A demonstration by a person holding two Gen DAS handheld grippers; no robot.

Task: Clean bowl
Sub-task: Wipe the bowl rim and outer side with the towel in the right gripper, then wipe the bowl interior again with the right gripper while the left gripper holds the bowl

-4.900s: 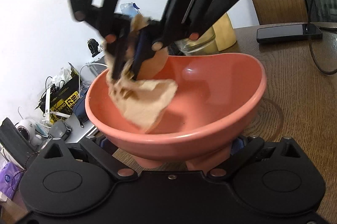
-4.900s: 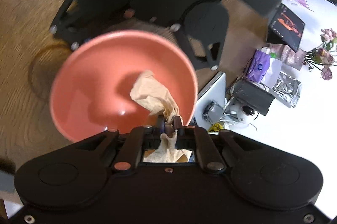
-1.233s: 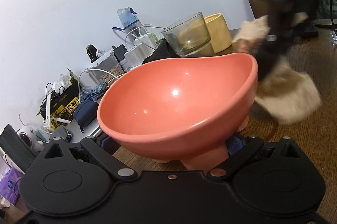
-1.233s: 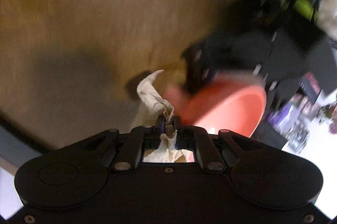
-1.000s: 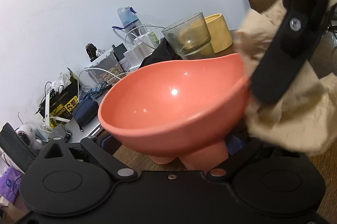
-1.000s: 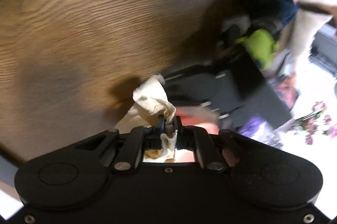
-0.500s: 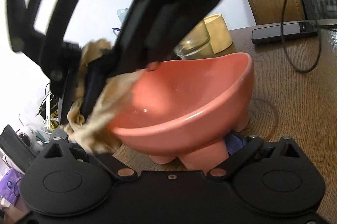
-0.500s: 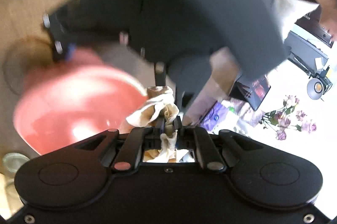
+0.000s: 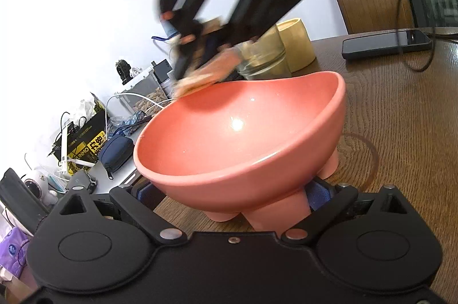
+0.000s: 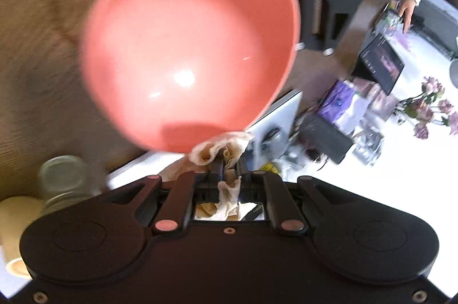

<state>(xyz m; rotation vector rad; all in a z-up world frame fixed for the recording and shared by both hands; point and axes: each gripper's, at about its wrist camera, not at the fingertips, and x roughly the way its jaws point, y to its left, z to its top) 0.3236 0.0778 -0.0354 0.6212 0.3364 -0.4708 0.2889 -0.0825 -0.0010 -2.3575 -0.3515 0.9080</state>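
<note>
A coral-pink footed bowl [image 9: 240,138] stands on the wooden table, tilted open toward the camera. My left gripper [image 9: 232,201] is shut on the bowl's feet, its blue pads against them. My right gripper [image 10: 229,161] is shut on a crumpled beige paper towel [image 10: 220,146]. In the right wrist view the towel touches the near rim of the bowl [image 10: 189,46]. In the left wrist view the right gripper [image 9: 200,46] is blurred above the bowl's far left rim, with the towel [image 9: 200,75] on that rim.
A glass jar [image 9: 263,58] and a yellow cup [image 9: 294,43] stand behind the bowl. A black phone [image 9: 386,43] with a cable lies at the back right. A wooden chair [image 9: 369,3] stands beyond. Cluttered items [image 9: 86,138] lie past the table's left edge.
My right gripper with the towel has swept from the bowl's right side, around the left outside, to the far left rim. The bowl stays held in my left gripper.
</note>
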